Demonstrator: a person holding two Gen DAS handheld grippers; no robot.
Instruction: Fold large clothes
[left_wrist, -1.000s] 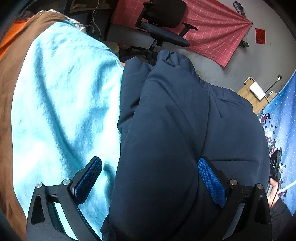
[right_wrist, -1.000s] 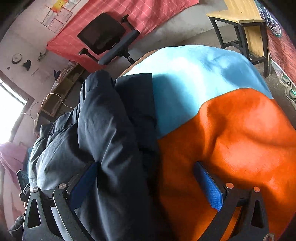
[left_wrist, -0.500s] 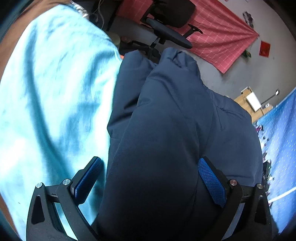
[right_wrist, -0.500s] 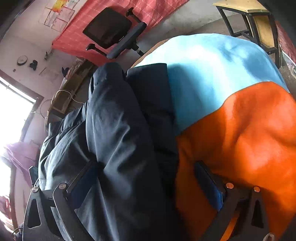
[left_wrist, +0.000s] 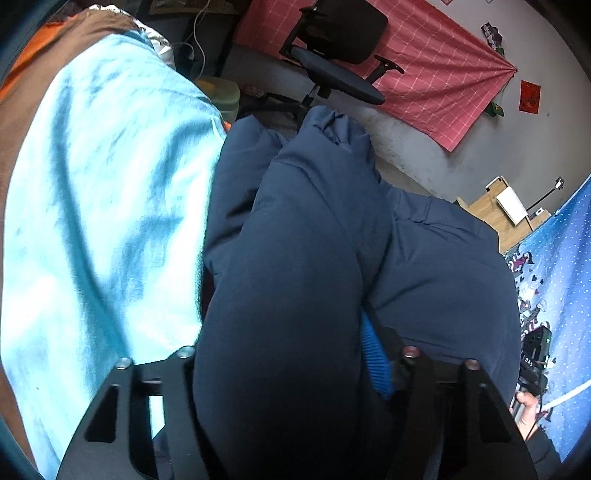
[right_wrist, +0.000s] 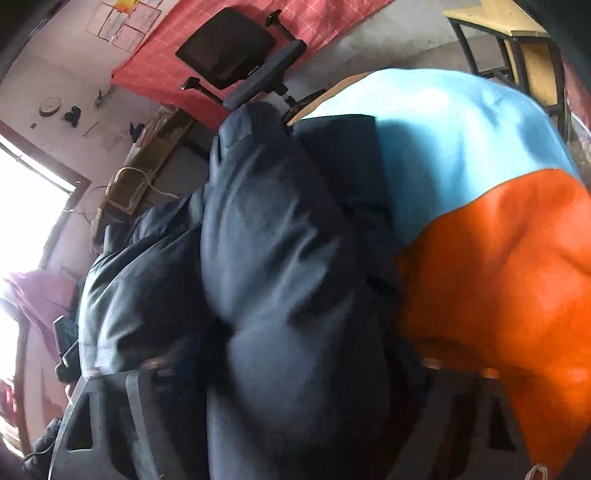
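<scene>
A puffy navy jacket (left_wrist: 314, 240) lies on a table covered with light blue cloth (left_wrist: 103, 206). One thick padded fold, likely a sleeve, runs straight toward me in both views. My left gripper (left_wrist: 284, 354) is shut on this fold; only its right blue pad (left_wrist: 375, 354) shows, the left one is buried in fabric. In the right wrist view the same jacket (right_wrist: 288, 277) fills the middle, and my right gripper (right_wrist: 295, 369) is shut on the fold, its pads hidden by the fabric. The view is motion-blurred.
An orange cloth (right_wrist: 509, 288) lies beside the blue one (right_wrist: 454, 147). A black office chair (left_wrist: 332, 55) stands past the table before a red checked hanging (left_wrist: 424, 62). A wooden table (right_wrist: 517, 55) is at far right. A bright window (right_wrist: 22, 206) is left.
Both grippers were open around the jacket fold a second ago and have now closed on it. The right wrist view has shifted and blurred with motion.
</scene>
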